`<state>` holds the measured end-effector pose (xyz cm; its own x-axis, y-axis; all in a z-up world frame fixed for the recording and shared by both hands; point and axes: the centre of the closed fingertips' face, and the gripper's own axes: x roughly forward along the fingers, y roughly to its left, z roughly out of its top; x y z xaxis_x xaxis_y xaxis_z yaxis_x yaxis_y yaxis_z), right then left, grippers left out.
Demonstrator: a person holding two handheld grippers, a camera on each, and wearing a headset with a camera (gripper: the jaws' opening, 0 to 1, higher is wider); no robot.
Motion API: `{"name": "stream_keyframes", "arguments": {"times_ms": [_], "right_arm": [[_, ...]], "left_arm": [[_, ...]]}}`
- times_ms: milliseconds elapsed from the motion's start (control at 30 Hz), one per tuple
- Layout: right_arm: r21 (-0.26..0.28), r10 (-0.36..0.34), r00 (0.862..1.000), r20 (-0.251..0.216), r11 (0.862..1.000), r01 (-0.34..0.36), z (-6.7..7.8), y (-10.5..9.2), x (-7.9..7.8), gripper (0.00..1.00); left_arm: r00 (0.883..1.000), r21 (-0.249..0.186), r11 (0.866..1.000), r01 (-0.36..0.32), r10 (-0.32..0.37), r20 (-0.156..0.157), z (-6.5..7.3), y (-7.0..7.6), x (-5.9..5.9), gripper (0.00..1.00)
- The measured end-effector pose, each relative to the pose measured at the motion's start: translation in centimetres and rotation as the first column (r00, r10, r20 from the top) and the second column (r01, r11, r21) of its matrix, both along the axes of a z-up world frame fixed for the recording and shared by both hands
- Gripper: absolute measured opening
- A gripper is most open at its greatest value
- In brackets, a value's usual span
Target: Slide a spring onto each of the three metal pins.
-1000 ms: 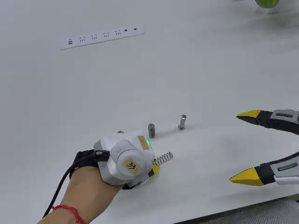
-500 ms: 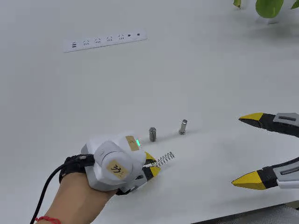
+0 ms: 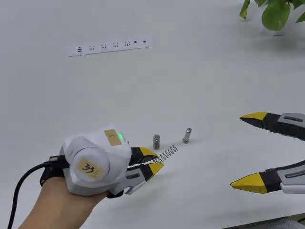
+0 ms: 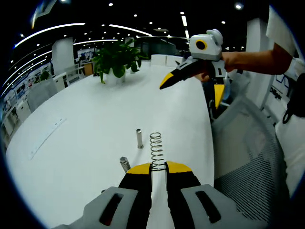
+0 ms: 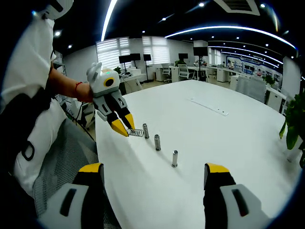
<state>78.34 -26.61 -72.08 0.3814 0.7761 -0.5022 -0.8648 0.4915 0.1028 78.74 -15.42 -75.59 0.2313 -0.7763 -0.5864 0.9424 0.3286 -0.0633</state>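
White tabletop (image 3: 214, 71) takes up nearly all of the head view, with only a few small parts on it. Nearest, at the lower left of that view, the left gripper (image 3: 151, 161) has its yellow-tipped jaws pinched almost together on one end of a spring (image 3: 167, 153). The spring sticks out from the tips toward the upper right. I cannot tell whether its free end touches the table. At the lower right, the right gripper (image 3: 250, 149) is spread wide and holds nothing.

Just past the spring's free end stands the bare pin (image 3: 187, 135), upright near the middle of the frame. To its left is the coiled pin (image 3: 156, 141), which already wears a spring. In the right gripper view a third pin (image 5: 146, 131) stands left of centre, close by the left gripper's tips. It looks coiled too, though it is too small to be sure.

Two pins seem done, so this looks like the last spring on its way to the last pin. The next move calls for bringing the free end over the bare pin's top and tipping the spring upright in line with it. It can then be lowered on and let go. Held by one end, the spring may flex, and the coiled pin stands close enough to be knocked.

Farthest off, a power strip (image 3: 110, 46) lies at the upper left and a plant (image 3: 274, 13) shows at the upper right.
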Motion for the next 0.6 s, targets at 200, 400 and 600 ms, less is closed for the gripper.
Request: {"name": "stream_keyframes", "arguments": {"times_ms": [200, 400, 600], "right_arm": [[0.125, -0.033, 0.999, -0.003, 0.992, 0.034, 2.9, 2.4, 0.9, 0.78], [0.306, -0.101, 0.994, -0.048, 0.946, 0.111, 6.2, 4.9, 2.4, 0.70], [0.396, -0.134, 0.987, -0.086, 0.905, 0.157, 7.5, 6.5, 3.4, 0.53]], "left_arm": [[0.999, -0.108, 0.994, -0.036, 0.037, 0.002, 2.6, -0.6, 0.3, 0.10], [0.996, -0.209, 0.975, -0.081, 0.084, 0.007, 5.3, -1.0, 1.0, 0.10], [0.995, -0.275, 0.957, -0.093, 0.102, 0.018, 7.0, -1.1, 1.5, 0.10]]}}
